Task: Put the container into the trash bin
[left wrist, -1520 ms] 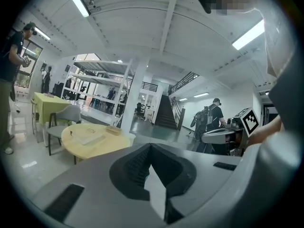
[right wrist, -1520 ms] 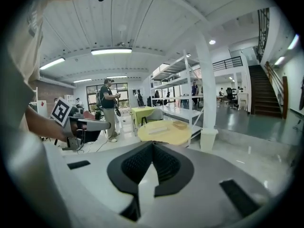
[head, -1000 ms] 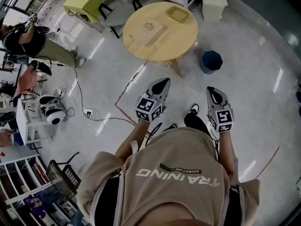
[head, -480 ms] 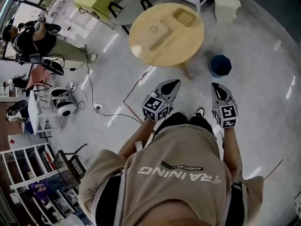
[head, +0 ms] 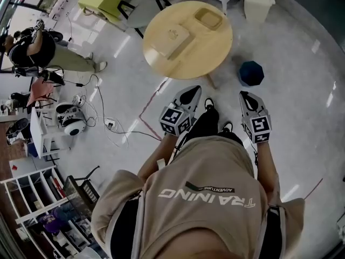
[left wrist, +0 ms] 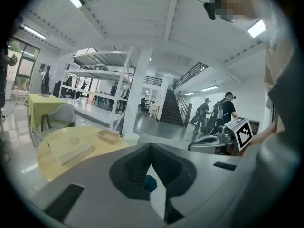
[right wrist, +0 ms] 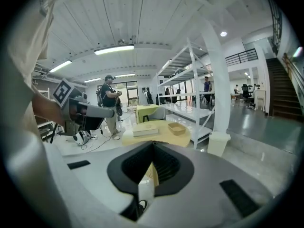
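Container (head: 208, 18), far on the round surface (head: 191, 55): shallow tan tray, probably light, stiff and easy to lift.
Best pinched over one rim wall; left gripper (head: 188, 94) and right gripper (head: 246, 97) have fingers pressed together, holding nothing.

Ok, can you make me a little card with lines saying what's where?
table: round, wooden
container: tan tray on the table
box: flat, pale, beside the container on the table
bin: white, on the floor beyond the table
blue object: on the floor beside the table
left hand-held gripper: shut, empty
right hand-held gripper: shut, empty
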A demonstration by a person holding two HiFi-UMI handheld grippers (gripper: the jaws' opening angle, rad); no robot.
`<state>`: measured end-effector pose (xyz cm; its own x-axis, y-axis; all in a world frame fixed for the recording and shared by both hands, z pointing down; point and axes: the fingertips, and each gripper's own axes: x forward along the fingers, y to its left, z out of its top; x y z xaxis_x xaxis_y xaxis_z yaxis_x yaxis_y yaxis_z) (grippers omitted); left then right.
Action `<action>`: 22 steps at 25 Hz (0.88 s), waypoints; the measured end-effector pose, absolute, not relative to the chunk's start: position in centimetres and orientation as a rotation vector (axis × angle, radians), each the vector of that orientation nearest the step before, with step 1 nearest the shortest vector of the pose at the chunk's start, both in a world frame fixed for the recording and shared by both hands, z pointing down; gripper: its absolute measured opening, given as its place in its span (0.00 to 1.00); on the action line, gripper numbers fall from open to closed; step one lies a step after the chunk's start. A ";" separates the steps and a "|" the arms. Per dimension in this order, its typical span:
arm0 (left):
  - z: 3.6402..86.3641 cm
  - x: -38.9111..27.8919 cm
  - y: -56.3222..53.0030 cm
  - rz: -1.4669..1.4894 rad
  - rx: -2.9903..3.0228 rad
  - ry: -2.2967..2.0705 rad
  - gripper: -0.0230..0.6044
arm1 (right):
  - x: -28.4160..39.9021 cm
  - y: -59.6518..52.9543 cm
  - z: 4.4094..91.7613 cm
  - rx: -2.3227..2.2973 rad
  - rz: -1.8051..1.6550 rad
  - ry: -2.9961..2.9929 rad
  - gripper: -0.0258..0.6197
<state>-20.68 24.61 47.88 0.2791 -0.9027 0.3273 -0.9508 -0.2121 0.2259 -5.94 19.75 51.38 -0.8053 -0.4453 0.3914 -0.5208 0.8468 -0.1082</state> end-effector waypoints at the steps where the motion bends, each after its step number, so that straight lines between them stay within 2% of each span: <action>1: 47.8 -21.1 23.7 0.153 2.178 -1.676 0.04 | -6.2 19.0 51.1 0.737 0.292 -2.671 0.04; 12: 44.9 -26.4 13.2 0.184 2.328 -1.659 0.04 | -11.8 9.8 48.9 0.815 0.226 -2.640 0.04; 22: 46.9 -30.2 7.5 0.210 2.372 -1.459 0.04 | -16.9 6.0 48.4 0.888 0.158 -2.579 0.04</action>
<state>-30.22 7.53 46.89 0.4597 -0.8348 0.3030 -0.8864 -0.4103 0.2145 -16.94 5.98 48.43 -0.7147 -0.5651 0.4122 -0.6111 0.7911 0.0250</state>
